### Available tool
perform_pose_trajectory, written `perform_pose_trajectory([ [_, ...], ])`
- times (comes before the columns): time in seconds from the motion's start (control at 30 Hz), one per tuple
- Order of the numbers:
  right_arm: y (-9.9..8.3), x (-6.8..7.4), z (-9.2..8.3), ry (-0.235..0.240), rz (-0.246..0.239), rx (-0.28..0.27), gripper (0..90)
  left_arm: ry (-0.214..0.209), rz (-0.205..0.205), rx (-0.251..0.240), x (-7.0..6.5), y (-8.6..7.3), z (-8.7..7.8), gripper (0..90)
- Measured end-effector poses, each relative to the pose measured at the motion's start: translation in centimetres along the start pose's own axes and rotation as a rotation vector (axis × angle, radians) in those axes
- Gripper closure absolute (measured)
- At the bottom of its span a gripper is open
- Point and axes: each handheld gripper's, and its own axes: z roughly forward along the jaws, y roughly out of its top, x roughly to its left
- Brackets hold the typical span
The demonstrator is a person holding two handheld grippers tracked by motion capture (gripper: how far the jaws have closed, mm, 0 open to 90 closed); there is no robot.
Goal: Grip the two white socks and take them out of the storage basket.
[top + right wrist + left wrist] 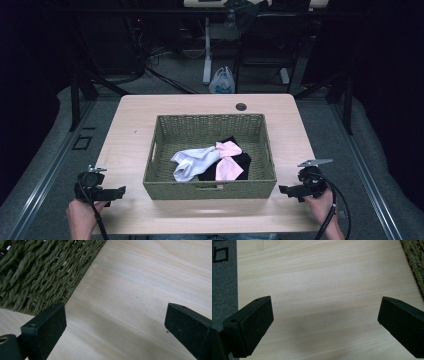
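1. While the woven green basket (210,150) sits at the middle of the pale wooden surface (130,130), both claws rest outside it, one off each of its near corners.
2. Inside the basket lie the socks: a white sock (192,161) toward the basket's left half, a pink sock (227,161) just to its right and touching it, and a black sock (243,161) under and behind the pink one, against the basket's right half.
3. All three socks lie bunched toward the basket's near wall, with the far part of its floor bare.
4. The left claw (119,192) lies on the surface just left of the basket's near left corner, pointing toward the basket, held by the left hand (82,212) at the surface's near edge.
5. Its jaws stand wide apart with nothing but bare wood between them; in the left gripper view the left claw (325,322) has the basket's woven wall (415,262) at the upper right, apart from both jaws.
6. The right claw (284,190) lies just right of the basket's near right corner, pointing toward the basket, gripped by the right hand (320,202).
7. Its jaws are also spread wide and hold nothing; in the right gripper view the right claw (115,327) has the basket's wall (40,272) close beyond one jaw, and I cannot tell whether that jaw touches the weave.
8. The socks lie well apart from both claws, separated from them by the basket's walls.
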Motion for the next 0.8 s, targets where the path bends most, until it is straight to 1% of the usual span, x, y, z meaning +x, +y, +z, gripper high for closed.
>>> perform_pose_trajectory([
  [0.1,0.0,0.1,0.0,0.002,-0.001,-0.004,3.6,0.0,0.007,-0.003,-0.1,0.0,0.0,0.2],
  [0.17,0.0,0.1,0.0,0.001,-0.002,-0.004,3.6,-0.002,0.008,-0.016,-0.2,0.0,0.0,0.2],
  [0.33,0.0,0.1,0.0,-0.003,0.0,-0.004,3.6,-0.002,0.018,-0.014,-0.2,0.1,-0.2,0.2],
  [0.37,0.0,0.2,0.0,-0.004,-0.001,-0.004,3.6,-0.013,0.019,-0.011,-0.3,0.2,-0.3,0.2],
  [0.43,0.0,0.1,0.0,-0.003,-0.003,-0.003,3.6,-0.019,0.028,-0.022,-0.4,0.4,-0.6,0.2],
  [0.53,0.0,0.2,0.0,-0.004,-0.003,-0.002,3.6,-0.039,0.026,-0.038,-0.6,1.0,-1.5,0.2],
  [0.6,0.0,0.2,0.0,-0.007,-0.002,-0.003,3.6,-0.041,0.034,-0.053,-0.8,1.5,-2.1,0.3],
  [0.67,0.0,0.2,0.0,-0.006,-0.002,-0.003,3.6,-0.052,0.046,-0.057,-1.2,2.1,-2.7,0.2],
  [0.8,0.0,0.2,-0.1,-0.003,-0.003,-0.003,3.6,-0.066,0.084,-0.065,-2.1,3.5,-3.5,0.2],
])
